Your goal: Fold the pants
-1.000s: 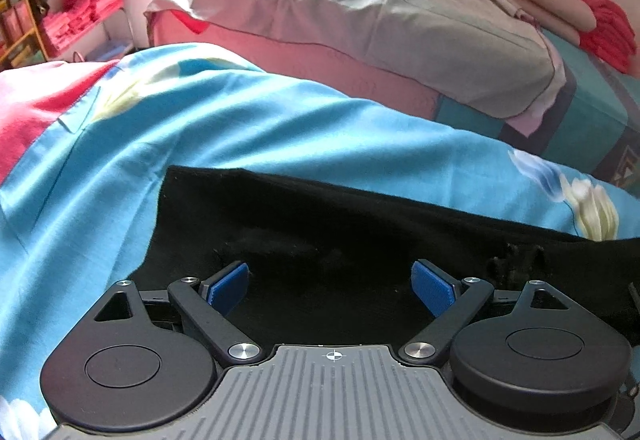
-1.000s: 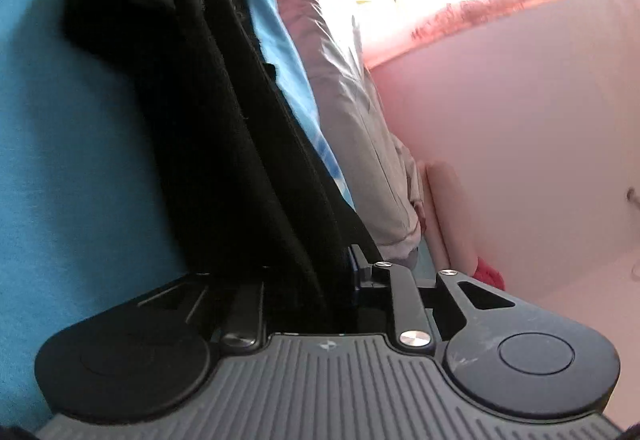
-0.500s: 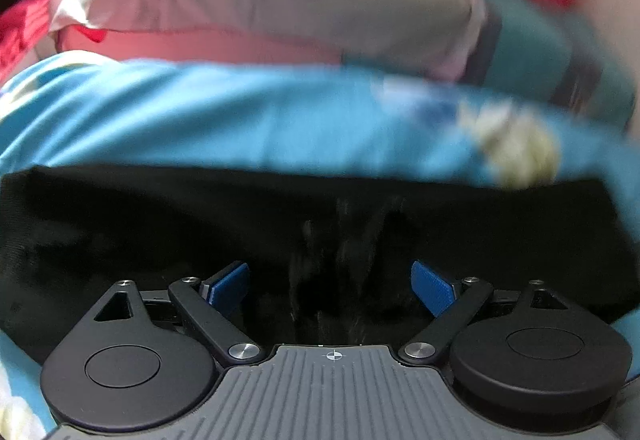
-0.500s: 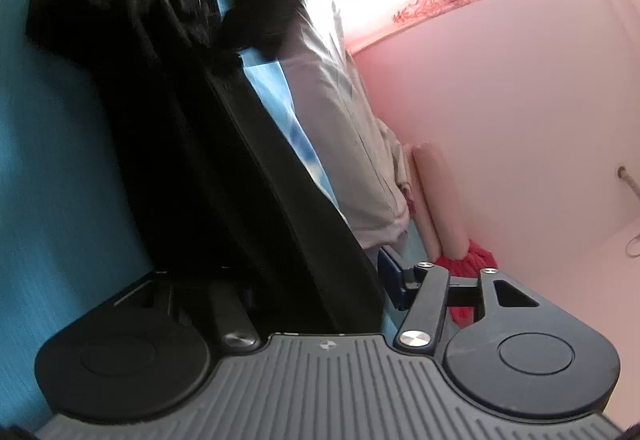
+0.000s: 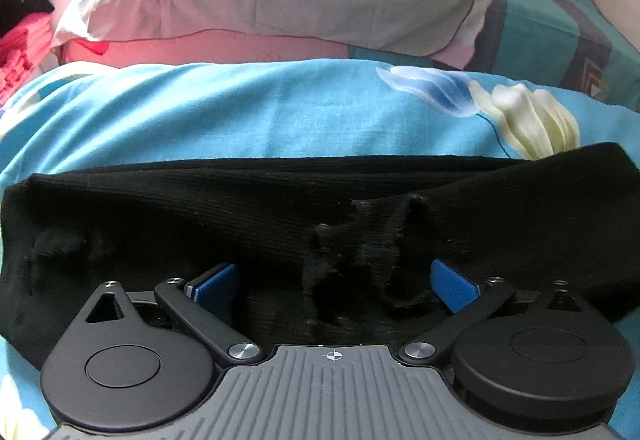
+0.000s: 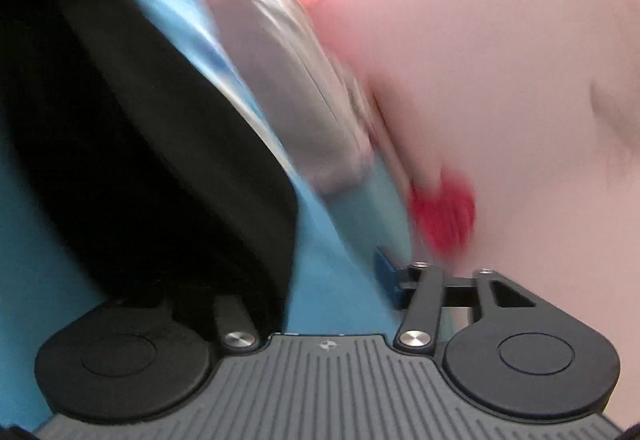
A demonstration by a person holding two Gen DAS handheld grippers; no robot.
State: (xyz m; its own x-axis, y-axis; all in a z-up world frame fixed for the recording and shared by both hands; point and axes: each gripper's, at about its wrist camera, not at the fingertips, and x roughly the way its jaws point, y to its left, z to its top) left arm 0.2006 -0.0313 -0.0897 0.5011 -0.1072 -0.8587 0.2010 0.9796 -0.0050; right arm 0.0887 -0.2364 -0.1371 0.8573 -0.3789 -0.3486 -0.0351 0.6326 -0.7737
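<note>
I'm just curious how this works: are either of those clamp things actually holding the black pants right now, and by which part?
Neither. The left hand-held gripper is open over the pants; the right hand-held gripper is open beside them.

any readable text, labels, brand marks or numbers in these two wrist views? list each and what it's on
No readable words, numbers or brand names in either view.
Only sign: a small white crosshair mark, no letters, on the grey ribbed body of the left gripper and again on the right gripper.
Black pants: no tag or label visible.
Floral bedsheet: flower print only.
Right wrist view is motion-blurred; any small print there cannot be read.
</note>
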